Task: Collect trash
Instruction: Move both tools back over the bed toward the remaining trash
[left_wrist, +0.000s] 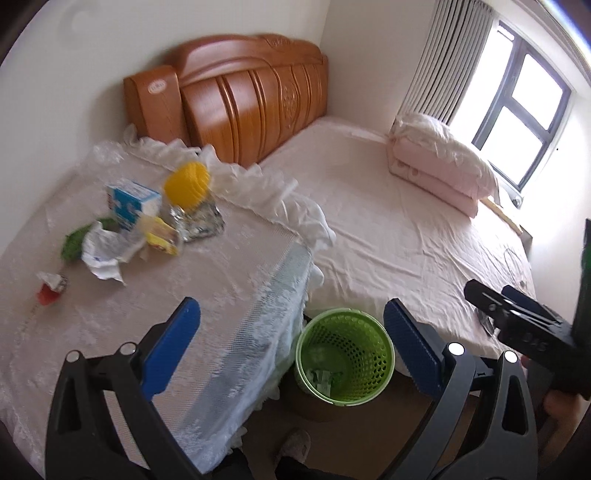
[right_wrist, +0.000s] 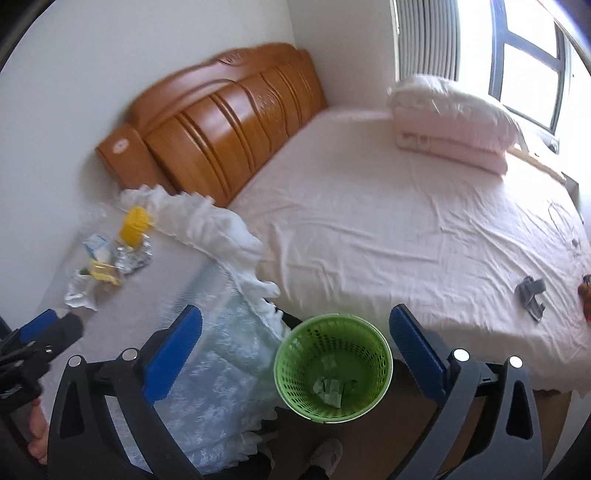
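Both jaws spread empty, green bin with wrappers between right gripper jaws, trash pile on table beyond left gripper.

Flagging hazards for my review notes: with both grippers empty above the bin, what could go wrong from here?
1. The green basket stands on the floor tight between table and bed; a low swing of the right gripper could tip it.
2. The lace tablecloth hangs loose at the table edge, so the left gripper may snag it and drag the clustered trash.
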